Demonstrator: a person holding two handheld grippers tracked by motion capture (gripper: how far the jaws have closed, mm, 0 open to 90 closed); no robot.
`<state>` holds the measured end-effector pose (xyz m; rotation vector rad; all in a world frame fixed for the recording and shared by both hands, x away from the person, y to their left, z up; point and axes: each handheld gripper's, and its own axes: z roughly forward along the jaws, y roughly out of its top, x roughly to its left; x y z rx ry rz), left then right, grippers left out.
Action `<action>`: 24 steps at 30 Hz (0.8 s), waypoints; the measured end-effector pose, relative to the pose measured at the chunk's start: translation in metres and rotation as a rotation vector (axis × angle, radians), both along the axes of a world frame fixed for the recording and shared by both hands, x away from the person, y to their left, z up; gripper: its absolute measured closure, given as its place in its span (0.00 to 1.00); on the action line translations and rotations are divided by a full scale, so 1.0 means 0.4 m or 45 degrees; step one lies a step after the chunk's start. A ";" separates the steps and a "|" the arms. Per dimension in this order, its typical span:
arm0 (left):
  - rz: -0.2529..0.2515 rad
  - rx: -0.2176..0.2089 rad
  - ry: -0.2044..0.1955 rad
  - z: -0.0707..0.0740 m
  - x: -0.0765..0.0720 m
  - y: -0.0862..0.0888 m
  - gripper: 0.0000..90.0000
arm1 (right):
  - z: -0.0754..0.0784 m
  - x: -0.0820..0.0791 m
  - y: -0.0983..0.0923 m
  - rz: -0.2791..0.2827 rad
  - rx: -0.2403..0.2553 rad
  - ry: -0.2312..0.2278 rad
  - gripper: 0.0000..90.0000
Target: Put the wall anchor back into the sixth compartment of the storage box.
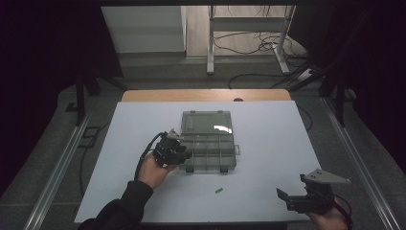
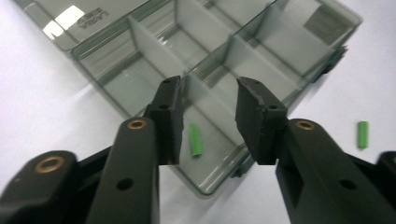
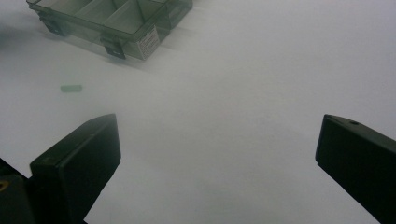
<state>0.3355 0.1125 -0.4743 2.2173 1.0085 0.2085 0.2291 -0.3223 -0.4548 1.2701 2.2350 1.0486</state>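
left gripper (image 2: 205,119) over green stick (image 2: 196,139), lengthwise between jaws

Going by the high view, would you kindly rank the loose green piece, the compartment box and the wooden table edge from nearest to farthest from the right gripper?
1. Loose green piece, on the white sheet to its left.
2. Compartment box, mid-table, lid open.
3. Wooden table edge, far side.

White table sheet (image 1: 268,143); cables (image 1: 249,43) on floor behind.
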 end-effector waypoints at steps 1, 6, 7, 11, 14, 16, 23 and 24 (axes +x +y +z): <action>-0.014 -0.002 -0.006 0.002 -0.003 -0.003 0.67 | 0.000 0.000 0.000 0.000 0.000 0.000 0.00; -0.037 -0.013 -0.005 0.006 -0.016 -0.023 0.58 | 0.000 0.000 0.000 0.001 -0.001 0.000 0.00; -0.041 -0.013 -0.008 0.007 -0.018 -0.027 0.55 | 0.000 0.000 0.000 0.000 0.000 0.000 0.00; -0.066 -0.042 -0.011 0.011 -0.027 -0.038 0.46 | 0.000 0.000 0.000 0.000 0.000 -0.001 0.00; -0.085 -0.055 -0.026 0.012 -0.036 -0.047 0.41 | 0.000 0.000 0.000 0.000 0.000 -0.001 0.00; -0.100 -0.054 -0.021 0.012 -0.041 -0.054 0.37 | 0.000 0.000 0.000 0.001 0.000 0.000 0.00; -0.145 -0.084 0.003 0.013 -0.059 -0.085 0.20 | 0.000 0.000 0.000 0.001 0.001 0.001 0.00; -0.157 -0.084 0.007 0.013 -0.061 -0.088 0.18 | 0.000 0.000 0.000 0.001 0.001 0.001 0.00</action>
